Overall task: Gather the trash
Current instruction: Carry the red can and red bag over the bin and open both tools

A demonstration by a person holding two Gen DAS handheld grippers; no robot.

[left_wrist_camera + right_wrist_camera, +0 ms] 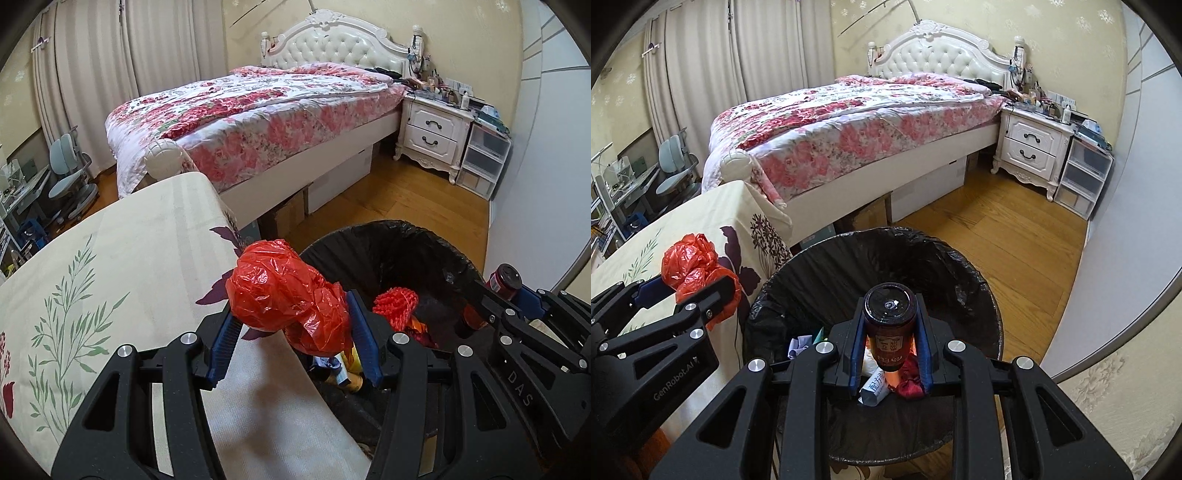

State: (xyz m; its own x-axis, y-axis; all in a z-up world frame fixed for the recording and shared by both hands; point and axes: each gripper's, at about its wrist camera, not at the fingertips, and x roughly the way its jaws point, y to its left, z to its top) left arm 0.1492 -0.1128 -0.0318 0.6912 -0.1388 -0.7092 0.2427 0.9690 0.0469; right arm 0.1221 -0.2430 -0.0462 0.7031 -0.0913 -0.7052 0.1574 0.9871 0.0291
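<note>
My left gripper (pixel 291 321) is shut on a crumpled red plastic bag (pixel 284 291), held at the table's edge next to the bin's left rim. It also shows in the right wrist view (pixel 690 262). My right gripper (pixel 890 332) is shut on a dark brown bottle (pixel 890 325) with a red label, held over the open bin. The bottle shows in the left wrist view (pixel 504 280). The bin (pixel 886 254) has a black liner (pixel 388 251) and holds a red mesh net (pixel 397 306), wrappers and other trash.
A table with a cream floral cloth (pixel 110 277) stands left of the bin. A bed with a floral quilt (pixel 258 118) lies behind. A white nightstand (pixel 432 133) and plastic drawers (pixel 484 158) stand at the far right. Wooden floor (pixel 1015 236) lies beyond the bin.
</note>
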